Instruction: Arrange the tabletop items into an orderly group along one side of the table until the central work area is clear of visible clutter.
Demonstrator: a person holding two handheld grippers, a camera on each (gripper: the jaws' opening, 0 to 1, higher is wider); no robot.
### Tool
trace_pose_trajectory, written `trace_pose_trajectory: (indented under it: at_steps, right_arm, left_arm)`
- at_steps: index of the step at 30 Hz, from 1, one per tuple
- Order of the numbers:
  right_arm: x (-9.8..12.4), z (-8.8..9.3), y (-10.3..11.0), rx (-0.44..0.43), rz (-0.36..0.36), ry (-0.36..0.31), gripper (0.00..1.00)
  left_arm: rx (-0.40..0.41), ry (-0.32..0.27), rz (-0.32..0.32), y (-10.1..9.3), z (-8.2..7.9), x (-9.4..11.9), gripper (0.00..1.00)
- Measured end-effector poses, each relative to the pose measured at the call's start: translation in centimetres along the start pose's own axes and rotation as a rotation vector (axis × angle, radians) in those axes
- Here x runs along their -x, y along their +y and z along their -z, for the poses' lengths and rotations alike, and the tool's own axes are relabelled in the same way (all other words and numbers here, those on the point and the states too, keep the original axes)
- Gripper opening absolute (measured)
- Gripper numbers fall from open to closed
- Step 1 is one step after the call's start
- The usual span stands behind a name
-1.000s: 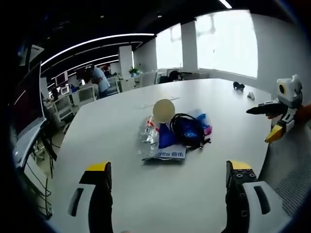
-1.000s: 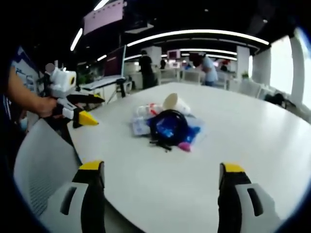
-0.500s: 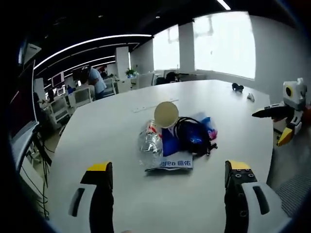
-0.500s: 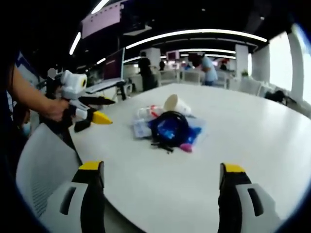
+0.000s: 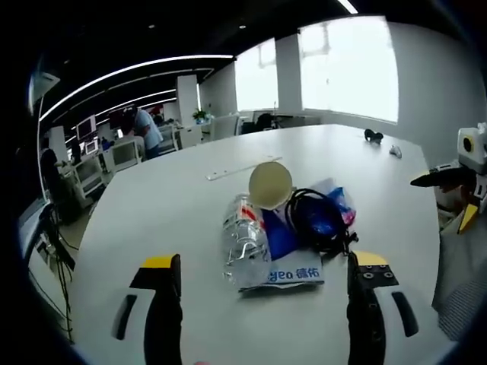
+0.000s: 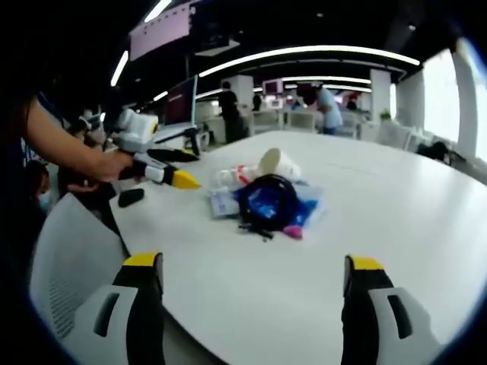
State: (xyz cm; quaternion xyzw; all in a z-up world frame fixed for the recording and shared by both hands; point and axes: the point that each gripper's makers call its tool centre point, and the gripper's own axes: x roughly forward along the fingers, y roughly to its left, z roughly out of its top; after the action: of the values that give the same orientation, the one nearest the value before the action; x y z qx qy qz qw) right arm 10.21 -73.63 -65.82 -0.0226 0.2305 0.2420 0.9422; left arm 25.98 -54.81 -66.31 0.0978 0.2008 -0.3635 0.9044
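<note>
**Left hand-held gripper closing in on clutter pile**

Left hand-held gripper (image 5: 259, 285) jaws spread wide, empty, now nearer the pile than a second ago. Right hand-held gripper (image 6: 251, 285) also agape, holding back. Mid-table (image 5: 152, 198): crushed plastic bottle (image 5: 243, 242), blue bag (image 5: 293, 262), black cable (image 5: 316, 220), paper cup (image 5: 271, 185), possibly more underneath. Nothing moved yet; first pick looks imminent.

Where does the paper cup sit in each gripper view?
Left gripper view: the paper cup lies just above centre, its open mouth toward the camera, at the far end of the pile beside the plastic bottle.
Right gripper view: the cup lies left of centre, on its side, behind the black cable.
Shared landmark: the blue bag under the cable.
</note>
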Motion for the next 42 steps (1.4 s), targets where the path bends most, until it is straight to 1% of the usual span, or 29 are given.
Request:
trace_pose_trajectory:
  at_steps: [1, 3, 7, 11, 14, 16, 18, 22, 23, 25, 26, 28, 30, 31, 32, 34, 36, 37, 38, 39, 40, 42]
  right_arm:
    - [0.0, 0.1, 0.1, 0.001, -0.002, 0.006, 0.95]
    - [0.1, -0.2, 0.4, 0.000, -0.015, -0.009, 0.95]
    - [0.2, -0.4, 0.2, -0.002, -0.006, -0.018, 0.95]
    - [0.2, -0.1, -0.1, 0.003, 0.009, -0.003, 0.94]
    - [0.1, 0.0, 0.3, -0.004, -0.008, 0.001, 0.94]
    - [0.1, 0.1, 0.3, 0.005, -0.007, 0.010, 0.94]
    - [0.1, -0.1, 0.6, 0.002, -0.020, 0.002, 0.94]
    - [0.1, -0.1, 0.7, 0.007, -0.024, 0.001, 0.94]
    - [0.1, -0.1, 0.7, 0.005, -0.024, 0.003, 0.94]
    - [0.1, 0.0, 0.6, 0.004, -0.021, 0.006, 0.94]
    - [0.1, 0.0, 0.5, 0.005, -0.019, 0.006, 0.94]
    - [0.1, -0.1, 0.5, 0.005, -0.016, 0.003, 0.94]
    - [0.1, 0.0, 0.4, 0.003, -0.013, 0.006, 0.94]
    - [0.1, 0.0, 0.4, 0.001, -0.013, 0.007, 0.94]
    - [0.1, 0.1, 0.4, 0.001, -0.014, 0.010, 0.94]
    - [0.1, 0.2, 0.5, 0.000, -0.021, 0.013, 0.94]
    - [0.0, 0.3, 0.7, 0.002, -0.030, 0.020, 0.94]
    - [0.0, 0.3, 0.8, 0.003, -0.032, 0.022, 0.94]
    - [0.0, 0.3, 0.8, 0.009, -0.032, 0.021, 0.94]
    - [0.0, 0.2, 0.8, 0.014, -0.031, 0.017, 0.94]
    - [0.1, 0.1, 0.8, 0.012, -0.032, 0.013, 0.93]
    - [0.1, 0.1, 0.8, 0.000, -0.035, 0.013, 0.93]
  left_arm:
    - [-0.012, 0.003, 0.004, 0.0, 0.0, -0.4, 0.88]
    - [-0.026, 0.013, 0.008, 0.0, 0.0, -1.0, 0.87]
    - [-0.032, 0.022, 0.006, 0.1, -0.4, -1.8, 0.83]
    - [-0.061, 0.047, 0.003, 0.2, -0.6, -2.7, 0.78]
    - [-0.090, 0.064, 0.000, 0.4, -0.6, -3.4, 0.74]
    - [-0.112, 0.083, 0.006, 0.4, -0.3, -3.8, 0.71]
    - [-0.123, 0.091, 0.007, 0.5, -0.2, -4.2, 0.68]
    - [-0.156, 0.141, 0.008, 0.4, 0.5, -4.8, 0.60]
    - [-0.197, 0.160, 0.019, 0.5, 0.8, -5.0, 0.57]
    - [-0.237, 0.177, 0.041, 0.3, 1.1, -5.4, 0.51]
    - [-0.253, 0.181, 0.032, 0.6, 1.2, -5.7, 0.50]
    - [-0.253, 0.196, 0.031, 1.0, 1.5, -6.0, 0.50]
    - [-0.248, 0.203, 0.029, 1.4, 1.5, -6.1, 0.47]
    - [-0.252, 0.221, 0.024, 1.8, 1.8, -6.2, 0.44]
    - [-0.252, 0.227, 0.030, 1.9, 2.0, -6.3, 0.44]
    - [-0.210, 0.236, 0.048, 1.8, 2.3, -6.2, 0.45]
    - [-0.192, 0.238, 0.051, 2.0, 2.4, -6.1, 0.44]
    - [-0.169, 0.246, 0.052, 2.0, 2.5, -6.0, 0.44]
    - [-0.124, 0.256, 0.048, 2.3, 2.8, -5.9, 0.43]
    - [-0.096, 0.257, 0.043, 2.6, 2.8, -5.8, 0.42]
    - [-0.093, 0.252, 0.056, 2.8, 2.8, -5.6, 0.42]
    - [-0.107, 0.257, 0.059, 3.0, 3.0, -5.3, 0.42]
